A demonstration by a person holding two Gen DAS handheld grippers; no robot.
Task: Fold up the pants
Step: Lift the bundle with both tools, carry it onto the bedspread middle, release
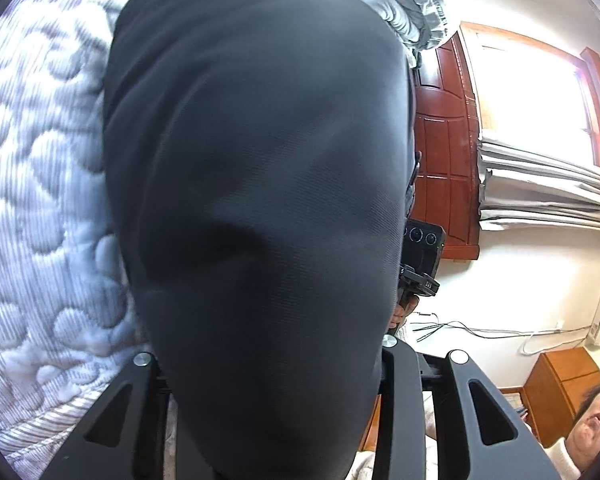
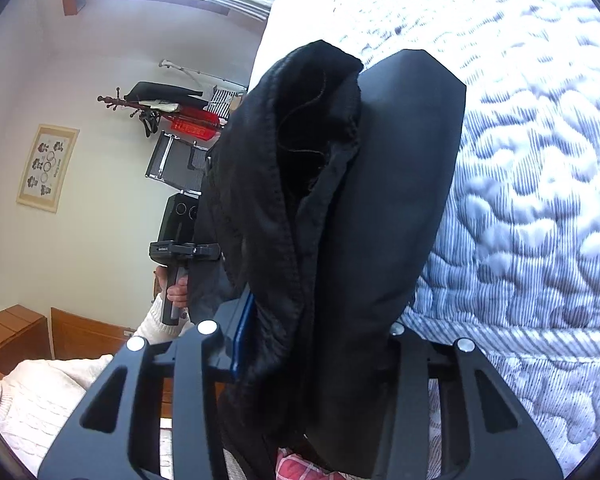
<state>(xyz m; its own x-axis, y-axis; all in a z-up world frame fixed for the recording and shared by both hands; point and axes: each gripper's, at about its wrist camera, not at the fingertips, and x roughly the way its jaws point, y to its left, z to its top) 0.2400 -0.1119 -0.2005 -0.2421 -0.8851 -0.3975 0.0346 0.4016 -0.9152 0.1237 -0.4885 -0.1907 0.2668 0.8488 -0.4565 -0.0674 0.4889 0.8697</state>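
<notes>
honestly, the pants point(image 1: 256, 200) could be dropped or bunched crooked if either pinch slips, since the dark cloth is lifted off the quilted bed point(image 1: 40, 200). both tools are held up and tilted sideways. the left gripper point(image 1: 276, 360) is buried in fabric, apparently clamped on it; the right gripper point(image 2: 312, 332) is clenched on the waistband.

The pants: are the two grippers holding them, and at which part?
Yes, both grippers hold the dark pants. The right gripper pinches a seamed edge with the fleecy lining showing. The left gripper is covered by smooth cloth; which part it holds cannot be told.
</notes>
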